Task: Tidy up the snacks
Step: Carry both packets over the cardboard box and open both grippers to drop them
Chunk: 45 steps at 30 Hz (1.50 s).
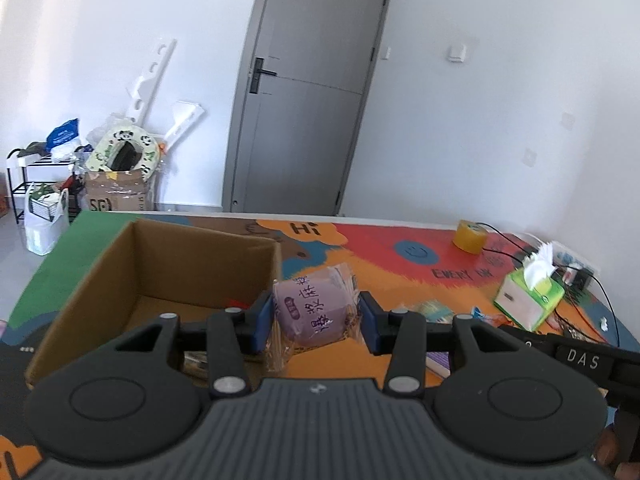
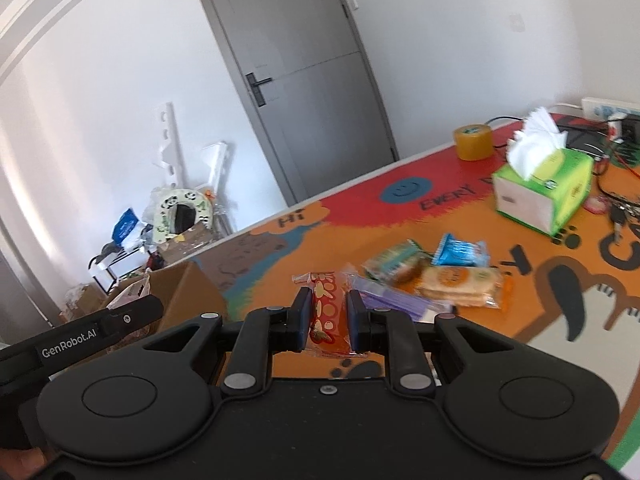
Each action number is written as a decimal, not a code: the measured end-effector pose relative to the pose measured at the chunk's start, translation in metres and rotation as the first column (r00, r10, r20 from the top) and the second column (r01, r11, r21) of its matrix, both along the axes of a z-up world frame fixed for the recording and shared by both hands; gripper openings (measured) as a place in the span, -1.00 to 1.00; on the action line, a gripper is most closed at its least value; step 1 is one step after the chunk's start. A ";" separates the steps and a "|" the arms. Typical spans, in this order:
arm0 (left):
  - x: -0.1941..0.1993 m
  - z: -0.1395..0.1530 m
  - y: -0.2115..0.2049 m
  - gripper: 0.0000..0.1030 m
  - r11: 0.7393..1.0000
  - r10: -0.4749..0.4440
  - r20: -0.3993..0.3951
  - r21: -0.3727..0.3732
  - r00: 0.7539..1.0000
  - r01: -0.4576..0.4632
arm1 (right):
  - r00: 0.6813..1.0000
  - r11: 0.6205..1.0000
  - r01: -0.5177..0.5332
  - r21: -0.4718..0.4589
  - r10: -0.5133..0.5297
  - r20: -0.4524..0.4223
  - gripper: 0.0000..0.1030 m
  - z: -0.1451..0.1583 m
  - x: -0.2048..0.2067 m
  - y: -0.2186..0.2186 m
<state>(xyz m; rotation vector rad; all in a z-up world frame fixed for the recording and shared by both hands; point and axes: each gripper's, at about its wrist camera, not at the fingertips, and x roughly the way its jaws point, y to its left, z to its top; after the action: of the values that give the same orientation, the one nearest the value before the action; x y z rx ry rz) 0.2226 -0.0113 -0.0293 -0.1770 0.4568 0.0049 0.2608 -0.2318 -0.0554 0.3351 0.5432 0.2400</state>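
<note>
My left gripper is shut on a purple wrapped snack with dark lettering, lifted just right of an open cardboard box on the table. My right gripper is shut on a red-orange snack packet, held above the table. On the table beyond it lie several loose snacks: a purple packet, a cracker pack, a green-brown packet and a blue packet. The box shows at the left in the right wrist view, behind the other gripper's body.
A green tissue box and a yellow tape roll stand toward the table's far right, with cables and a power strip behind. Past the table's far edge are a grey door and a cluttered rack.
</note>
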 end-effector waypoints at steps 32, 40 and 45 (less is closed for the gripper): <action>-0.002 -0.012 0.099 -0.10 0.980 0.185 -0.074 -0.060 0.980 -0.190 | 0.979 0.975 -0.201 -0.099 0.203 0.019 -0.61 0.024 0.021 0.116; -0.006 -0.009 0.114 -0.08 0.975 0.199 -0.063 -0.091 0.978 -0.205 | 0.970 0.964 -0.239 -0.120 0.243 0.020 -0.61 0.027 0.022 0.140; -0.012 -0.007 0.127 -0.08 0.969 0.219 -0.057 -0.107 0.974 -0.224 | 0.960 0.954 -0.273 -0.125 0.278 0.019 -0.61 0.028 0.024 0.156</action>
<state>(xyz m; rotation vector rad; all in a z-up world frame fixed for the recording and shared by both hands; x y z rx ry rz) 0.2104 0.1153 -0.0367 -0.3394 0.4801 0.2034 0.2843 -0.0758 -0.0274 0.1350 0.5655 0.4804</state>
